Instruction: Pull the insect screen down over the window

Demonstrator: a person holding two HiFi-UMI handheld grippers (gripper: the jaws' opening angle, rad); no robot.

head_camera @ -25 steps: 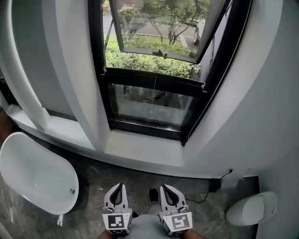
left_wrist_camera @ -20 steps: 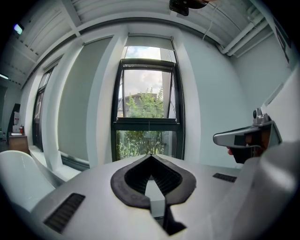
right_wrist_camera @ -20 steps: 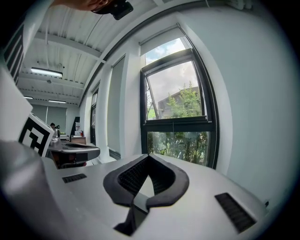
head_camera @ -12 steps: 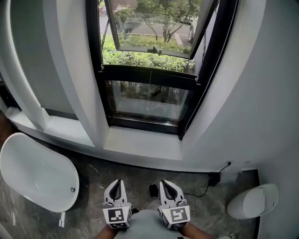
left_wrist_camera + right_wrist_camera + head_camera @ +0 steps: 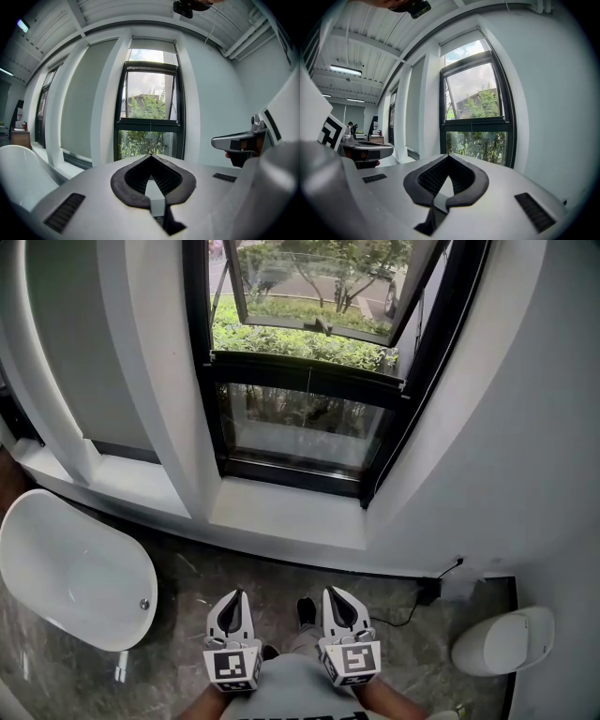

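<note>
Left gripper: we held it low, just above our lap, with its jaws pressed together on nothing and its tip turned toward the window.
Right gripper: it sat just beside the left one without touching it, with its jaws likewise closed and empty, facing the same way.
Marker cubes: there was one at the rear of each gripper, nearest to us.
Floor: it was grey veined stone, running from under the grippers to the wall.
Bathtub: a white freestanding tub stood to our left on the stone, well apart from the grippers.
Toilet bowl: it was white and rounded, and stood to our right against the wall.
Plug and cable: they were black and lay on the floor at the foot of the wall, below the right end of the sill.
Sill: it was a white ledge under the glass.
Window: it was black-framed, with a fixed lower pane and an upper sash tilted outward.
Cord: a thin line hung down the middle, past the crossbar.
Insect screen: we could not make out its mesh over the opening. In the left gripper view a pale box ran across the head of the window, above the frame.
Greenery: a hedge and trees stood beyond the open sash.
</note>
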